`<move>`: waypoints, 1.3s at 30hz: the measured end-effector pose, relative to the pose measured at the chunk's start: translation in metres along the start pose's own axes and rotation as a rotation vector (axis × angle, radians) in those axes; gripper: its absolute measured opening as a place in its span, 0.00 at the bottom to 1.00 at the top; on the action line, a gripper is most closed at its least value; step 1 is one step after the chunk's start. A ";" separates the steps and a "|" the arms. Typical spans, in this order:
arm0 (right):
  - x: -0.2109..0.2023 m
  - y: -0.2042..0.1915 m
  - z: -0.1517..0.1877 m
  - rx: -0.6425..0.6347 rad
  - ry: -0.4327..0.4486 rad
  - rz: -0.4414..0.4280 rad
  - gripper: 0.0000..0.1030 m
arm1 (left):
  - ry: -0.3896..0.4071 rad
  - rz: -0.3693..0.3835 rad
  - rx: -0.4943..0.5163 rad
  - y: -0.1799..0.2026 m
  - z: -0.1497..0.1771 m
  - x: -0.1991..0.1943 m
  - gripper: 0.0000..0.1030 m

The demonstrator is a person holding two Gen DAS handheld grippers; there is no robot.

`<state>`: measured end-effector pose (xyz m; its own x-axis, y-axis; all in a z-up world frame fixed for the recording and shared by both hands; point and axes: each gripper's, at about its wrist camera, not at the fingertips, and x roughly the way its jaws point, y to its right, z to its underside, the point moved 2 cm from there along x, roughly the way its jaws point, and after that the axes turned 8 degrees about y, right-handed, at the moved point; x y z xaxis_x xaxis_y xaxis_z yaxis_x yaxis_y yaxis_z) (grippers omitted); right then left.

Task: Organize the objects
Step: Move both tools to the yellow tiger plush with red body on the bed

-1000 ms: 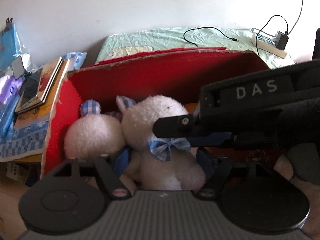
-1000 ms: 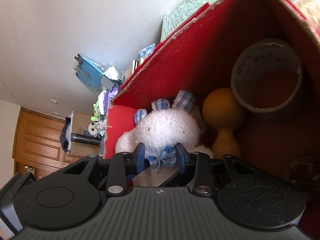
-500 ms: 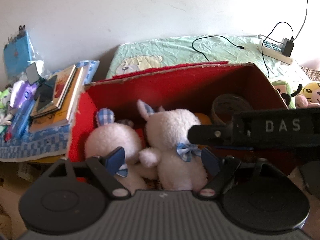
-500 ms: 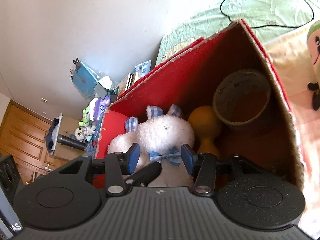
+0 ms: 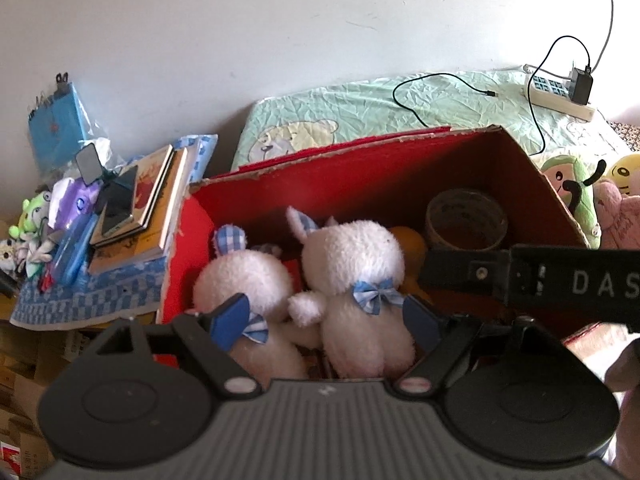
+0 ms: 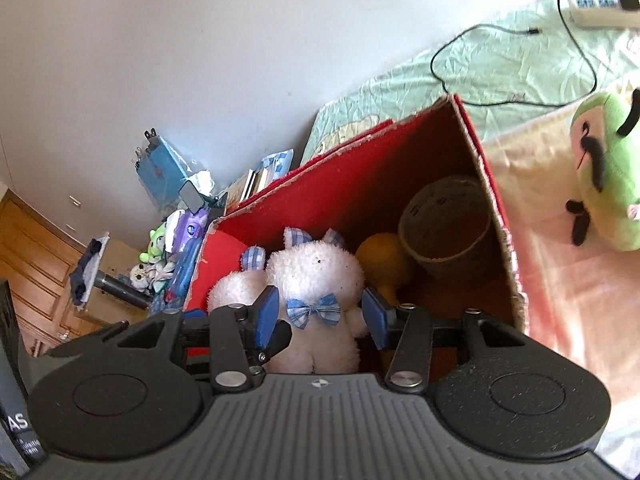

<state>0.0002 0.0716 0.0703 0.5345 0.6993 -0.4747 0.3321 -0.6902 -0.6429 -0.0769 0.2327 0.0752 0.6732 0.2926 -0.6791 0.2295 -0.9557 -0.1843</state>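
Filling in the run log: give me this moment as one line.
left gripper: open, empty | right gripper: open, empty | two white plush rabbits in red box | green plush outside

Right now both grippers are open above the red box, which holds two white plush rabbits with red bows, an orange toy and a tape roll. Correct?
Not quite. The bows are blue checked, not red; both wrist views show it on the nearer rabbit. The rest stands: left gripper and right gripper open over the red box, with the second rabbit, orange toy and tape roll.
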 end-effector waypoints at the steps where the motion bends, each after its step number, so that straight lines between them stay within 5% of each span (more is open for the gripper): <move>1: -0.002 0.000 0.001 -0.005 0.006 0.003 0.49 | -0.001 -0.003 0.001 0.001 0.000 -0.001 0.83; 24: -0.072 0.002 0.006 -0.103 0.137 0.102 0.49 | 0.034 -0.018 0.044 0.045 -0.007 -0.047 0.89; 39: -0.125 0.057 -0.010 -0.020 0.199 0.159 0.52 | 0.041 0.035 0.086 0.125 -0.025 -0.060 0.90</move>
<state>-0.0398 -0.0571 0.0984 0.7232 0.5329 -0.4393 0.2463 -0.7933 -0.5568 -0.0705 0.0970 0.1108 0.7085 0.2581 -0.6568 0.1454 -0.9641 -0.2221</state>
